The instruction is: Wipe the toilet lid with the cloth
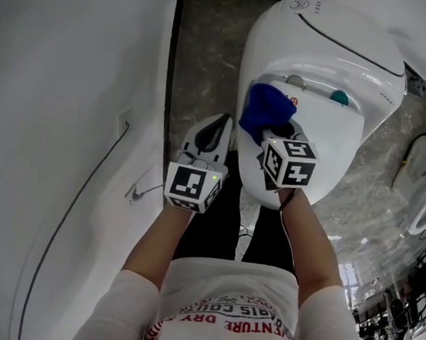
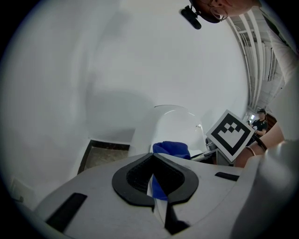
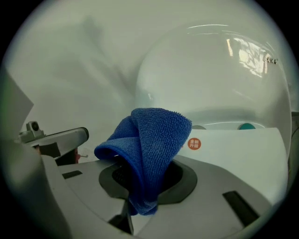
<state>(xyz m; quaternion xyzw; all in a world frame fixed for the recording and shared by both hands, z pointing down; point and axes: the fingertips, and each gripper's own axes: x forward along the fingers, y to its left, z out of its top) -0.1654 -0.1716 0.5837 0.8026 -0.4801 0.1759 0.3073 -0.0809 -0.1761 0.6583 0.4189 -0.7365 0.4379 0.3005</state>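
Observation:
The white toilet stands at the upper right of the head view, with its flat lid in front of a rounded back dome. A folded blue cloth sticks up from my right gripper, which is shut on it just above the lid's left edge. In the right gripper view the cloth bulges out of the jaws of that gripper, with the lid beyond. My left gripper hangs left of the toilet, shut and holding nothing. In the left gripper view the cloth shows past that gripper.
A white wall with a thin cable runs close along the left. Dark marble floor lies between wall and toilet. A red round sticker and a teal button sit at the lid's back. The person's legs stand below the grippers.

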